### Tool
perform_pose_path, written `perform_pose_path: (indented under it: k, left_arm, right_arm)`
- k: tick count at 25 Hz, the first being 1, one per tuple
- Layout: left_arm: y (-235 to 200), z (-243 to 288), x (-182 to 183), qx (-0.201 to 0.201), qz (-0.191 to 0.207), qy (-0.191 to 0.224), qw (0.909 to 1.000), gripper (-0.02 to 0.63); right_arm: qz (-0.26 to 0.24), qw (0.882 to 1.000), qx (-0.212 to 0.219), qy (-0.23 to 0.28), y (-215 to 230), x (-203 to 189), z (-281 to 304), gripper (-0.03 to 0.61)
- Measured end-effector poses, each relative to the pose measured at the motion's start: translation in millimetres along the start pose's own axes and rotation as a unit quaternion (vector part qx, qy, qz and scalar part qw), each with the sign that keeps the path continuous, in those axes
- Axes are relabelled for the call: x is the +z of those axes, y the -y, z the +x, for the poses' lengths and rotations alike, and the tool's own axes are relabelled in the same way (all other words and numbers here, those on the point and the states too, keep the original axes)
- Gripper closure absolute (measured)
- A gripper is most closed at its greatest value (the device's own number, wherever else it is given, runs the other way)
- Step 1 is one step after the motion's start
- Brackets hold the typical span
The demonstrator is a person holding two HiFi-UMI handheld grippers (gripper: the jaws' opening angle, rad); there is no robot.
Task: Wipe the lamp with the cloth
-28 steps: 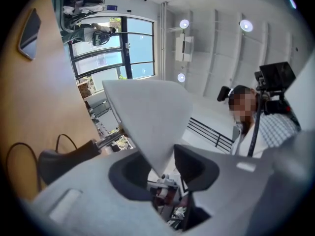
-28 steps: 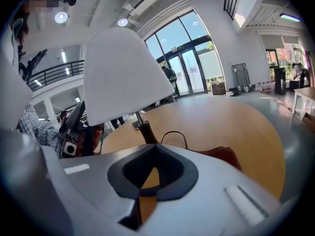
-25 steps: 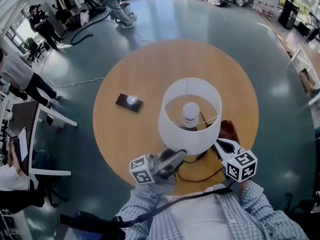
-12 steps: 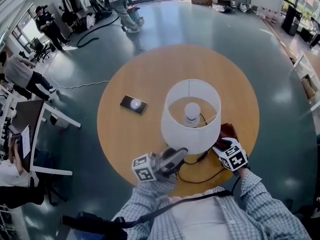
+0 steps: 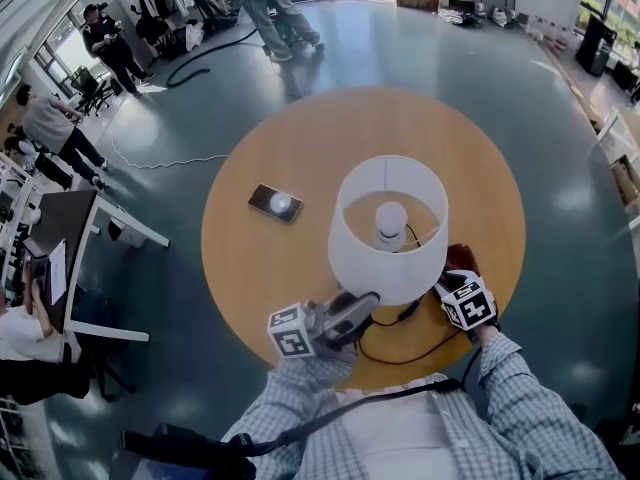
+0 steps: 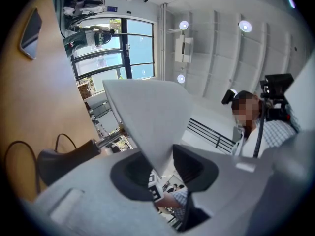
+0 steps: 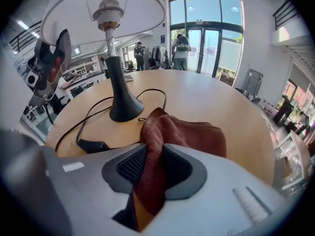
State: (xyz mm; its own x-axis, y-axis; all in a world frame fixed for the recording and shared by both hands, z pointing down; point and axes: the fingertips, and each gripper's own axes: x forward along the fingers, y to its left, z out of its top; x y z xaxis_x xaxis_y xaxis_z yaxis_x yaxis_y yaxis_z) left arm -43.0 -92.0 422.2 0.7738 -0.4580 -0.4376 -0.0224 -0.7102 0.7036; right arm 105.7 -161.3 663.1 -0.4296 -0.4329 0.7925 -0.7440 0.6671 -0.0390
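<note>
A lamp with a white shade and a black base stands on the round wooden table. My left gripper is shut on the shade's lower rim, whose edge runs between the pads. A red-brown cloth lies crumpled on the table just right of the base, partly hidden under the shade in the head view. My right gripper points down onto it. Its jaws have just been closing, and a raised fold of cloth is pinched between the pads.
The lamp's black cable with an inline switch loops over the table in front of the base. A phone lies left of the lamp. Several people stand on the floor beyond the table.
My right gripper has dropped from beside the shade to the cloth and turned downward. The left gripper stays on the shade's rim. The people behind have walked on.
</note>
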Motion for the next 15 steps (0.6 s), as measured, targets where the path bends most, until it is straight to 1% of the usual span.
perform_pose_path:
  k: [2,4,6,8,10,11,12,15]
  left_arm:
    - [0,0,0,-0.001,-0.001,0.001,1.0000,0.489]
    - [0,-1,1,-0.003,-0.005,0.001,1.0000,0.488]
    - [-1,-1,0,-0.003,-0.006,-0.001,1.0000,0.489]
    - [-2,-2,0,-0.005,-0.008,-0.002,1.0000,0.489]
    - [0,-2,1,-0.008,-0.009,0.001,0.9999,0.489]
    - [1,-1,1,-0.009,-0.011,0.003,0.9999,0.491]
    - [2,-1,2,-0.010,-0.012,0.005,0.9999,0.492]
    - [2,-1,2,-0.011,-0.011,0.005,0.9999,0.492]
  right_arm:
    - [0.039,0.999,0.007,0.005,4,3,-3,0.497]
    - [0.073,0.997,0.027,0.020,6,6,-8,0.509]
    - [0.104,0.992,0.049,0.053,8,12,-20,0.512]
    - [0.137,0.984,0.064,0.095,11,23,-38,0.512]
    - [0.169,0.972,0.079,0.139,14,39,-65,0.512]
    - [0.186,0.965,0.090,0.163,14,49,-81,0.512]
    - [0.201,0.956,0.103,0.188,14,60,-97,0.512]
    - [0.235,0.924,0.134,0.270,17,98,-149,0.512]
